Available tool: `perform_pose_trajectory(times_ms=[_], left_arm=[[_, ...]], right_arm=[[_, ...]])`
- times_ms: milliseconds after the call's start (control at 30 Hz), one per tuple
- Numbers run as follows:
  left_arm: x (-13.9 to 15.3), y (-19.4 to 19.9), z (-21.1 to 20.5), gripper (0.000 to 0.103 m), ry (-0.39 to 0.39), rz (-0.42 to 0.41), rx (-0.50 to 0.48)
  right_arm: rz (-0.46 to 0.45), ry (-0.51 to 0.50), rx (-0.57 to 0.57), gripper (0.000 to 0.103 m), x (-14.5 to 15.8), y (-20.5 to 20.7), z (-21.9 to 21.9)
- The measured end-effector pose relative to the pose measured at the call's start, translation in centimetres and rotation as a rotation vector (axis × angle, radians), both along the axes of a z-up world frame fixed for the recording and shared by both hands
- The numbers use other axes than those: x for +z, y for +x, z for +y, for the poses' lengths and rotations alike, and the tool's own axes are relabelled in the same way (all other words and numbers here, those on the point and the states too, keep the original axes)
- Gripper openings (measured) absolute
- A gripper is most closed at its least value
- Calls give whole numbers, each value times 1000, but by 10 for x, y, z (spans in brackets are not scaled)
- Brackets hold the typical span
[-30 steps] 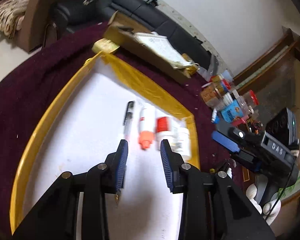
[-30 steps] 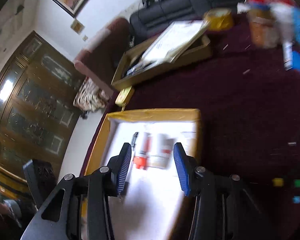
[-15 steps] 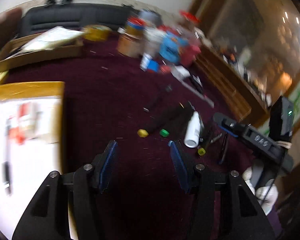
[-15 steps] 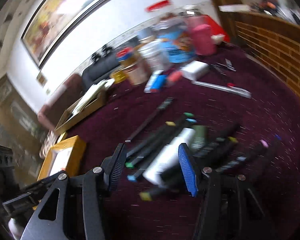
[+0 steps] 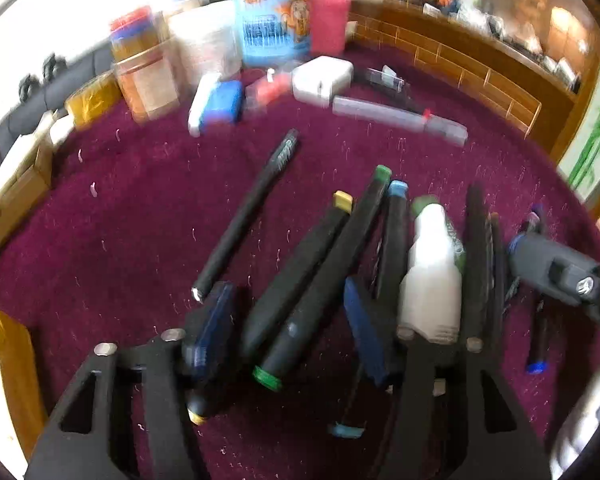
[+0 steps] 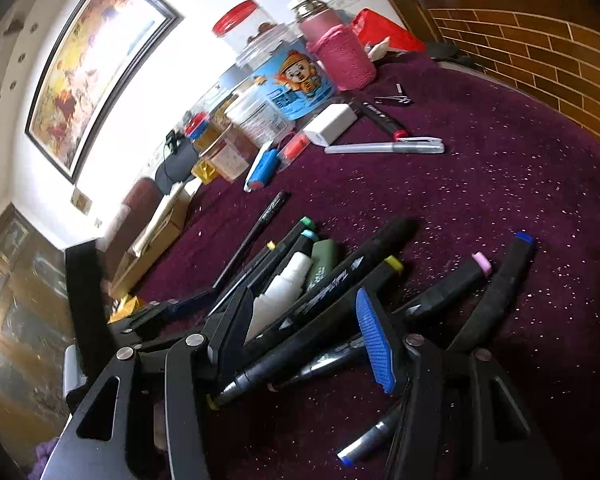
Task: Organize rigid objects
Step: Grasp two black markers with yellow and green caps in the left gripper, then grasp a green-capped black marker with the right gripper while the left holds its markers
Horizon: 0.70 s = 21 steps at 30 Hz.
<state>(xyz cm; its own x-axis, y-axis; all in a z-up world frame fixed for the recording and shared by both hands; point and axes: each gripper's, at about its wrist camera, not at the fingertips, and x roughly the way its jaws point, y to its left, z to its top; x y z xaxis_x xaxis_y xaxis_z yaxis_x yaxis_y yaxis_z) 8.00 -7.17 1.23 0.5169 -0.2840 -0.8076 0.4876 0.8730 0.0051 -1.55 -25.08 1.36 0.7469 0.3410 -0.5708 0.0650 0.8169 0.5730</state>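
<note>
Maroon cloth (image 5: 140,208) carries the marker pile (image 5: 340,248), w/ a white bottle (image 5: 430,280) lying in it. Your left gripper (image 5: 288,328) is closing, part-open, around two black markers, pads not pressing. Your right gripper (image 6: 304,334) sits part-open astride other markers on the pile's near side, gripping nothing. Jars (image 6: 268,92) stand beyond the pile.

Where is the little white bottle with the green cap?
The white bottle lies on the purple cloth among the black markers, with the blue-capped marker on its left in the left wrist view.
</note>
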Motion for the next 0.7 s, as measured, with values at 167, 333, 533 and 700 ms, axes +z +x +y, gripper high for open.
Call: perform_pose_trajectory(times_ms=[167, 333, 533, 700], left_arm=[[-1, -36, 16, 27, 9, 32, -25], [3, -96, 48, 27, -24, 99, 1], [11, -138, 80, 31, -194, 136, 57], [8, -132, 86, 34, -197, 98, 88]], right_arm=[[6, -35, 12, 48, -3, 0, 6], [15, -27, 4, 48, -5, -1, 3], [14, -46, 24, 48, -5, -2, 6], [3, -77, 14, 48, -3, -9, 10]])
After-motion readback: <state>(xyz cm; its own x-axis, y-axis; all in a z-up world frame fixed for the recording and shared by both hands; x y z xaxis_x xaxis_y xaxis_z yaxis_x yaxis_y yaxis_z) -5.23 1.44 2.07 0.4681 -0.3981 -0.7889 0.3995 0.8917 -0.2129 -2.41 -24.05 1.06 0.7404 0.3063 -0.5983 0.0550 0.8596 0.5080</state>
